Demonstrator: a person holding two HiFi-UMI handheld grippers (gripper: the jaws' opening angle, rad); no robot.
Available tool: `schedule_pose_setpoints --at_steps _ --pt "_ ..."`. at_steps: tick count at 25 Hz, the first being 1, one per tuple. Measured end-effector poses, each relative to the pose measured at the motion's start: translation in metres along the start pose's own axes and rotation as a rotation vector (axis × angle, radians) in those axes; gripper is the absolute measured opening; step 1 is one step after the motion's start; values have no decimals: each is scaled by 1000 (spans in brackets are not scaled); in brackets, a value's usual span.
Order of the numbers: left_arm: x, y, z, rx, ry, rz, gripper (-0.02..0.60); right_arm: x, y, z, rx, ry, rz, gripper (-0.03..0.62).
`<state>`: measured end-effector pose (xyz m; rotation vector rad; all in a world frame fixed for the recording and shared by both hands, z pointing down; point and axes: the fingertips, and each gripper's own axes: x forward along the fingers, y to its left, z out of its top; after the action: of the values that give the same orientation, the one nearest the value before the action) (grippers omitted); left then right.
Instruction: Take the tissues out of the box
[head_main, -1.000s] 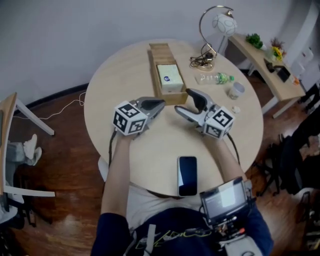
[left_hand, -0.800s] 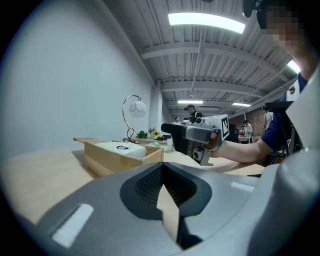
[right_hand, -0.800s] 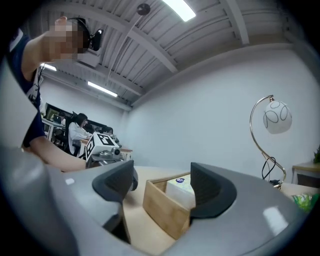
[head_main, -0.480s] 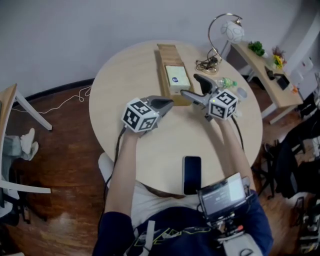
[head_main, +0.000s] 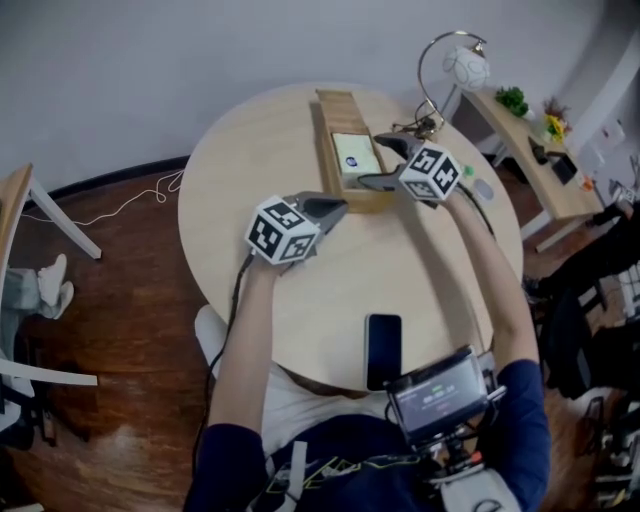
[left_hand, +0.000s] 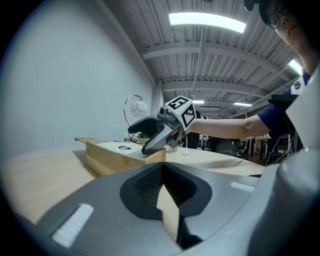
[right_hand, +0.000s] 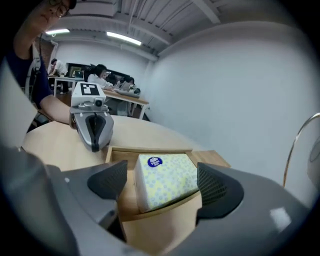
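A long open wooden box (head_main: 336, 112) lies at the far middle of the round table (head_main: 250, 160). Inside it sits a pale patterned tissue pack (head_main: 354, 153) with a blue round label. My right gripper (head_main: 375, 163) reaches over the box's near end with its jaws opening wide. In the right gripper view the tissue pack (right_hand: 160, 172) lies between the jaws of that gripper (right_hand: 162, 189), whose pads stand apart from its sides. My left gripper (head_main: 338, 208) is shut and empty, resting just short of the box (left_hand: 107, 157). From there the right gripper (left_hand: 142, 134) shows above the box's end.
A black phone (head_main: 383, 350) lies near the table's front edge. A curved lamp (head_main: 462, 62) and a tangle of cable stand at the table's far right, with a small cup (head_main: 484, 188) beside my right arm. A side desk (head_main: 535, 150) lies beyond.
My right gripper has moved forward and up to the box's near end, and its jaws have spread wider around the pack. The left gripper has hardly moved.
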<state>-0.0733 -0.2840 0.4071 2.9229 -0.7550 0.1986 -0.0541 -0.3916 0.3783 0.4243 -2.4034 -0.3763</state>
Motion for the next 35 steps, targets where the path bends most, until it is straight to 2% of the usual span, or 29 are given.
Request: schedule_pose_setpoints --at_steps 2,7,10,13,18,35 --pt "1 1 -1 0 1 1 3 11 -5 -8 -44 57 27 431" --pt "2 0 2 0 2 0 5 26 -1 -26 -219 275 69 428" --pt "2 -2 3 -1 3 -3 3 31 0 -34 -380 413 61 430" --pt "3 -3 4 0 5 -3 4 38 1 -40 -457 496 63 444" --pt "0 -2 2 2 3 -4 4 53 3 -53 -438 566 72 458" --pt "0 -1 1 0 3 -1 3 56 7 -56 -395 581 83 419"
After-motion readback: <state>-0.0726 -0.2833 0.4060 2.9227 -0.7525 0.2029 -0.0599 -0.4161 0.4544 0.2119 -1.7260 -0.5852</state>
